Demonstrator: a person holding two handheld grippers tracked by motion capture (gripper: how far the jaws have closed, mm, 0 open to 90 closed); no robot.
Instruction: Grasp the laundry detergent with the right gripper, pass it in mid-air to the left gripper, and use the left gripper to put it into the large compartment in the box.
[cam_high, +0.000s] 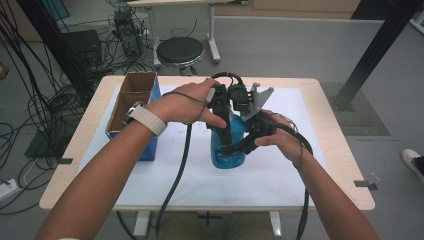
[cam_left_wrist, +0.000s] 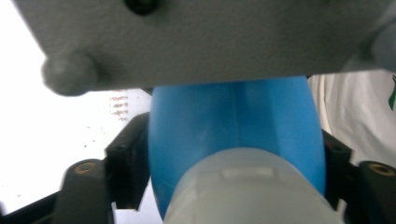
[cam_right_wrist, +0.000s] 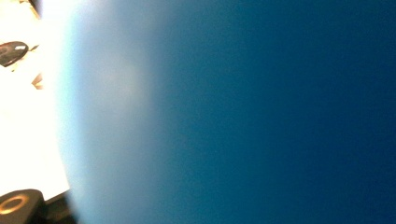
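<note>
**2 grippers on 1 blue bottle at mid-desk**

We see a blue bottle (cam_high: 227, 150) standing upright on the white sheet (cam_high: 150, 175) that covers the desk (cam_high: 330, 145), about midway between the left and right edges and a little nearer the far edge than the near one. Both hands meet over it.

The left gripper (cam_high: 225, 117) comes down on the bottle from above. In the left gripper view we look along its 2 black jaws, one on each side of the bottle's blue shoulder (cam_left_wrist: 233, 126), with the pale cap (cam_left_wrist: 247, 186) close to the camera. The jaws are drawn in narrow and sit against the blue sides, so we read them as clamped on the bottle's upper part.

The right gripper (cam_high: 240, 145) reaches in from the right side and grips the bottle's body lower down. In the right gripper view the blue wall (cam_right_wrist: 233, 112) sits hard up against the lens; its jaws are as closed as they go, around the bottle.

An open cardboard box (cam_high: 131, 100) with a blue side stands near the desk's far left corner, apart from the bottle.
</note>
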